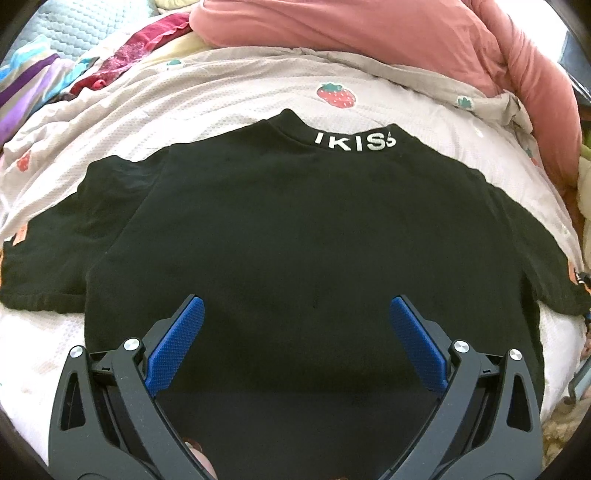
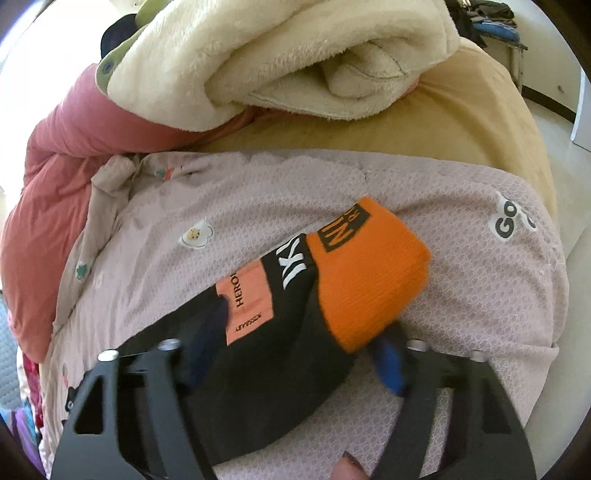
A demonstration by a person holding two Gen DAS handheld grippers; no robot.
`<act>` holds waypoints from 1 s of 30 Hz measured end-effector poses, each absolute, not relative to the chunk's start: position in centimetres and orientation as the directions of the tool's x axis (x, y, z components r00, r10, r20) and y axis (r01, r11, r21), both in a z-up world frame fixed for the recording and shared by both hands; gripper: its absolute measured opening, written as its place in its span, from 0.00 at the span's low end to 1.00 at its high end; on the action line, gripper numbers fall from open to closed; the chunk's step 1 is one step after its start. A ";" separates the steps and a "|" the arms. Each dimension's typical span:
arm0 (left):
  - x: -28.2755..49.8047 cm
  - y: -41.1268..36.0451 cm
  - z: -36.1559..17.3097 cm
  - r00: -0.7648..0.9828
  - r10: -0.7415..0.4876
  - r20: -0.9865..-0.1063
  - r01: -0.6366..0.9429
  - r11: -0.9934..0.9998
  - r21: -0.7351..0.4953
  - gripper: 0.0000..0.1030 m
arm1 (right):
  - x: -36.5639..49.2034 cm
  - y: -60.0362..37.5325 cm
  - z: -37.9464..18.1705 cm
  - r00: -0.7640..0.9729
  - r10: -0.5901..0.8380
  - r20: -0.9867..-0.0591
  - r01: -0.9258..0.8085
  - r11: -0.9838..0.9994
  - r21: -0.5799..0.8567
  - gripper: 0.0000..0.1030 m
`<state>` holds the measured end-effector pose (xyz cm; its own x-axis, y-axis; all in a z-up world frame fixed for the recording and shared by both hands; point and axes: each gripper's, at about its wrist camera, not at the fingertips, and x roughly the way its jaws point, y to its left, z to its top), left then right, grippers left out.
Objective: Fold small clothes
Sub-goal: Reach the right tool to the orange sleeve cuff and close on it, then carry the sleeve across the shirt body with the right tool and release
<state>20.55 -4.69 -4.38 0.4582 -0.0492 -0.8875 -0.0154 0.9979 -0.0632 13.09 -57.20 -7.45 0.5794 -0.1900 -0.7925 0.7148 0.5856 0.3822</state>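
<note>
Left view, nearest: left gripper (image 1: 295,314) poised over the lower back of a small black short-sleeved T-shirt (image 1: 295,229), blue ribbed pads (image 1: 177,343) spread wide apart, nothing between them but the cloth lying flat below. Shirt spread face down on a pale pink honeycomb-textured quilt printed with strawberries (image 1: 229,96), sleeves out to left and right, orange patches at both cuffs. Farther off, white lettering (image 1: 354,142) across the raised black collar. Beyond the collar, a red strawberry print (image 1: 336,95), then a bunched salmon-pink duvet (image 1: 351,33) along the far edge; at far left, crumpled dark red and purple fabrics (image 1: 122,55).

Right view, nearest: right gripper (image 2: 295,354), blurred, jaws partway apart, straddling the black sleeve (image 2: 258,387) of the same shirt; whether the pads press the cloth cannot be told. Just past the fingertips, a bright orange ribbed cuff (image 2: 369,280) with a black label, a pale orange rectangular patch (image 2: 247,299) to its left. Farther, the pink quilt, then a mustard-tan cover (image 2: 461,122), and on top at the far side a rolled cream fleece blanket (image 2: 295,55).
</note>
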 end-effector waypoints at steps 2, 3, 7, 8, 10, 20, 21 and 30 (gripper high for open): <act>20.5 -4.5 -4.3 0.460 -0.065 -0.885 -0.016 0.997 -0.081 0.92 | 12.5 -57.1 -7.3 0.585 -0.204 -0.785 0.714 0.588 0.380 0.29; 20.5 -4.4 -4.2 0.460 -0.069 -0.885 -0.015 0.996 -0.086 0.92 | 12.4 -57.0 -7.3 0.596 -0.200 -0.777 0.703 0.597 0.386 0.25; 20.4 -4.0 -4.0 0.468 -0.075 -0.880 -0.013 0.996 -0.092 0.92 | 11.8 -55.6 -6.2 0.629 -0.214 -0.748 0.667 0.642 0.377 0.16; 20.3 -3.8 -4.0 0.470 -0.076 -0.879 -0.014 0.996 -0.093 0.92 | 11.7 -55.0 -5.6 0.641 -0.218 -0.736 0.651 0.662 0.371 0.15; 20.2 -3.5 -3.9 0.473 -0.078 -0.878 -0.016 0.995 -0.097 0.92 | 11.6 -53.9 -4.6 0.667 -0.211 -0.715 0.620 0.689 0.375 0.15; 19.7 -1.2 -2.2 0.506 -0.093 -0.858 -0.043 0.990 -0.133 0.92 | 15.2 -44.7 0.5 0.780 -0.019 -0.626 0.349 0.843 0.409 0.13; 19.7 -0.8 -2.0 0.510 -0.095 -0.855 -0.046 0.989 -0.137 0.92 | 15.8 -43.3 1.0 0.786 0.014 -0.618 0.312 0.854 0.417 0.13; 19.2 2.7 -0.8 0.533 -0.092 -0.841 -0.091 0.982 -0.165 0.92 | 19.2 -33.6 2.5 0.774 0.187 -0.604 0.111 0.900 0.421 0.13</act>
<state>19.21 2.65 -0.76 0.5327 -0.0923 -0.8412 -0.0911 0.9820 -0.1654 19.19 -33.62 2.50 0.7743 0.1873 -0.6044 0.1111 0.9001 0.4212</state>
